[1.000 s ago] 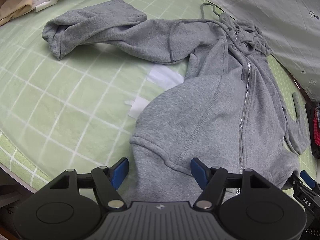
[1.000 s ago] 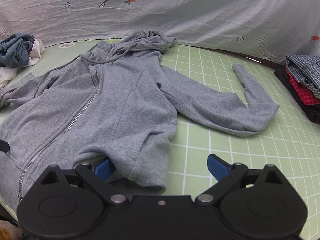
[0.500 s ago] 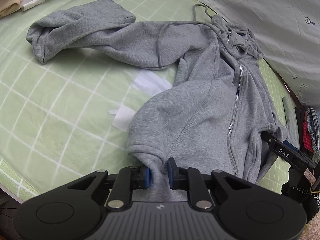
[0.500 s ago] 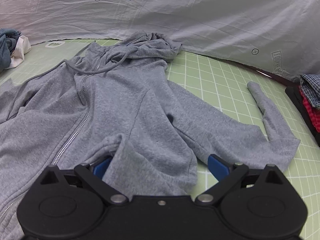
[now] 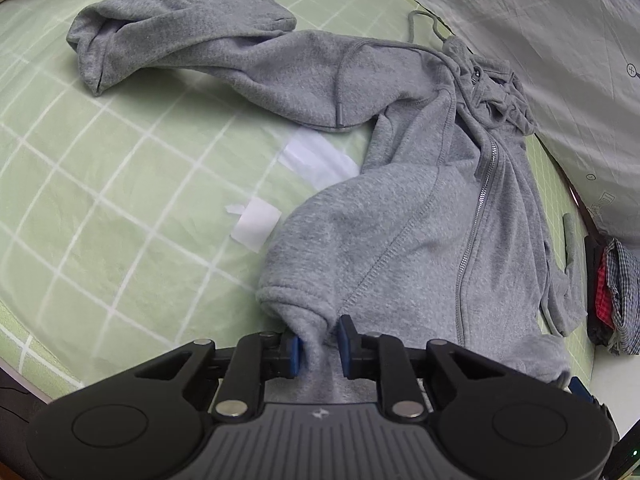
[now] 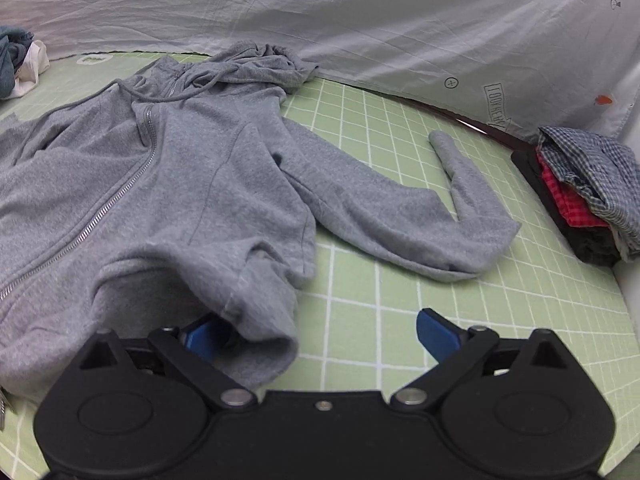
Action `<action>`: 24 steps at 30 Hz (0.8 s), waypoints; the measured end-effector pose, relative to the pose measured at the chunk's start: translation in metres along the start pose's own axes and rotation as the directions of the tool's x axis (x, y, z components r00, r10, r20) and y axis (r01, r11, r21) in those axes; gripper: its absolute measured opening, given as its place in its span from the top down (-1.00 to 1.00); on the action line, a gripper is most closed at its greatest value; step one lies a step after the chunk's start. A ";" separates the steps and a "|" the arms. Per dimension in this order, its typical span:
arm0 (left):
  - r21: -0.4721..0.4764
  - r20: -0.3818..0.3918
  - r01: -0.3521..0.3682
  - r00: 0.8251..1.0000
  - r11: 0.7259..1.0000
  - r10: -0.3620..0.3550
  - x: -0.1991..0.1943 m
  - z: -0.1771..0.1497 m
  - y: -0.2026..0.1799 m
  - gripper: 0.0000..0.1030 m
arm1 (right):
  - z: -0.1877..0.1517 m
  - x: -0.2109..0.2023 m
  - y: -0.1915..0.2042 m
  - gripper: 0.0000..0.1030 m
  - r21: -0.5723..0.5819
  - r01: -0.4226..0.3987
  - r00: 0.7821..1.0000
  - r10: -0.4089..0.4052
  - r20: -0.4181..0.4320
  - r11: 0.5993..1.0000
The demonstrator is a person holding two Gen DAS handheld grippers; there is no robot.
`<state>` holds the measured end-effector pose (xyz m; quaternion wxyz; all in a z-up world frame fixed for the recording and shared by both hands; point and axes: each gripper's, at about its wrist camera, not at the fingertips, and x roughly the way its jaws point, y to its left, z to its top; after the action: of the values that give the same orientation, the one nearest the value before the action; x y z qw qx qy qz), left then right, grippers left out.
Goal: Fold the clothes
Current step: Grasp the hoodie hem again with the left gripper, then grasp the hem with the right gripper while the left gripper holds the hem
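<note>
Grey fleece fills most of both views: a zip hoodie [image 5: 420, 216] lies face up on a green checked mat [image 5: 120, 208], its hood bunched toward the upper right of the left wrist view against a pale sheet [image 5: 560, 60] printed with carrots. In that view the hem comes down to the bottom centre, where the left gripper [image 5: 319, 340] pinches a fold of it between its blue pads; the jaws are easing open a little, yet the cloth is plainly pressed between them. One sleeve [image 5: 180, 36] runs to the upper left and doubles back on itself, and two white tape patches [image 5: 256, 224] sit on the mat just left of the body. In the right wrist view the hoodie covers the left and centre of the frame, zip [image 6: 116, 200] slanting down to the left, the other sleeve [image 6: 400, 220] stretching right and bending back at the cuff. The right gripper [image 6: 316, 336] stands spread wide at the bottom; a hem corner drapes over its left pad, while the right pad is bare above the mat. A folded pile [image 6: 588, 192] of checked clothes lies at the right edge, and loose clothes [image 6: 20, 60] at the upper left.
</note>
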<state>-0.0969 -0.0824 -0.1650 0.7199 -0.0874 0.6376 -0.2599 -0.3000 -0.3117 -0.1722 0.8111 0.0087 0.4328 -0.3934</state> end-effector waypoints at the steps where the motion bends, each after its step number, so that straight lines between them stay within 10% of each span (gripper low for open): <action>1: 0.002 0.000 -0.004 1.000 1.000 0.004 0.000 0.000 -0.001 0.58 | -0.005 -0.004 0.001 -0.91 -0.021 0.031 1.000 -0.031 0.001 0.999; 8: 0.046 -0.002 -0.030 1.000 0.998 0.030 0.000 -0.001 -0.007 0.57 | -0.030 -0.030 0.002 -0.57 -0.015 0.018 1.000 -0.018 -0.011 1.000; 15: 0.063 -0.014 -0.027 1.000 0.998 0.027 0.000 -0.002 -0.007 0.55 | -0.041 -0.027 0.005 0.35 0.064 -0.133 0.989 0.137 -0.063 0.989; 24: 0.108 -0.031 -0.030 0.999 0.994 0.034 0.000 -0.002 -0.010 0.54 | -0.031 -0.030 0.022 0.66 0.074 -0.227 0.974 0.225 0.041 0.971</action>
<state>-0.1015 -0.0907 -0.1605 0.7173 -0.0341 0.6356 -0.2835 -0.3166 -0.2661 -0.1775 0.8565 0.0832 0.4002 -0.3152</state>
